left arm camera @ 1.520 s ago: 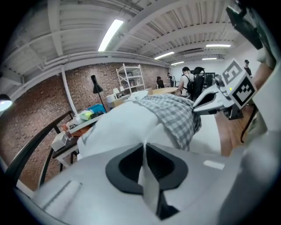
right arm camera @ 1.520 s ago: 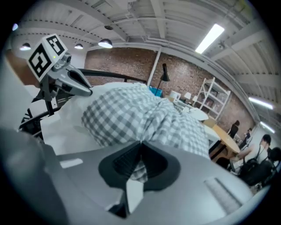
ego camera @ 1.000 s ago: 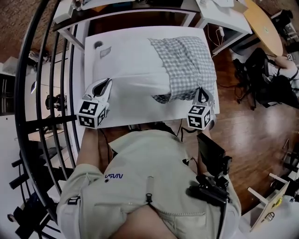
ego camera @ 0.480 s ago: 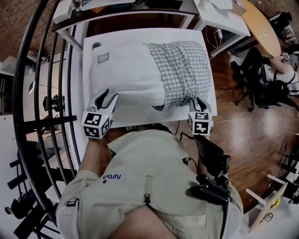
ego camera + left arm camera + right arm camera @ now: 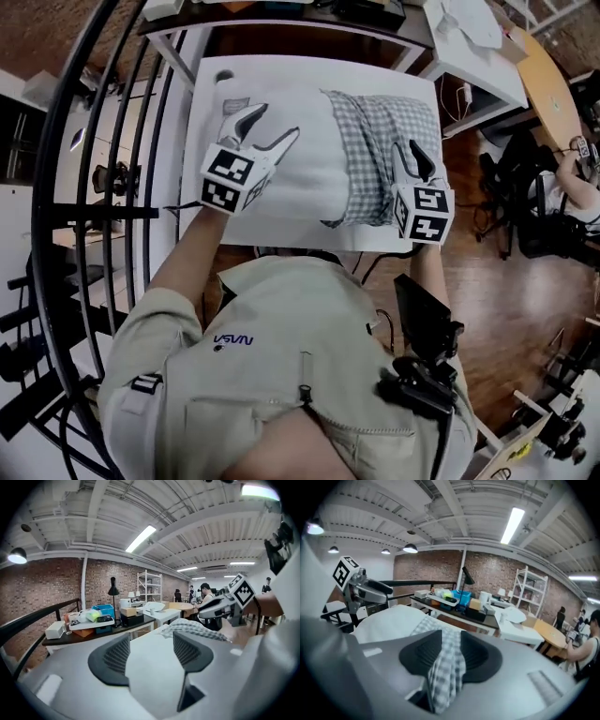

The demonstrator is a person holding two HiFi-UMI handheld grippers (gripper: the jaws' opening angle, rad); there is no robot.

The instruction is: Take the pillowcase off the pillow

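A white pillow (image 5: 309,183) lies on the white table (image 5: 291,238), its right part inside a grey checked pillowcase (image 5: 375,131). My left gripper (image 5: 275,123) hangs above the pillow's bare left part. Its jaws have just been opening and stand wide apart. Only the pillow (image 5: 150,672) shows below the left gripper (image 5: 151,641), with nothing between the pads. My right gripper (image 5: 413,156) is over the pillowcase's near right corner. The jaws of the right gripper (image 5: 451,644) have also been opening, and a fold of the pillowcase (image 5: 449,665) still hangs loosely in the gap.
A black railing (image 5: 94,187) curves along the left of the table. A cluttered dark bench (image 5: 93,623) and white desks (image 5: 520,627) stand behind it. A round wooden table (image 5: 548,84) and a seated person (image 5: 572,178) are at the right, over wooden floor.
Both grippers have left the near edge of the pillow, risen and moved farther over it. Their jaws, shut before, now stand apart. The pillowcase lies bunched toward the right.
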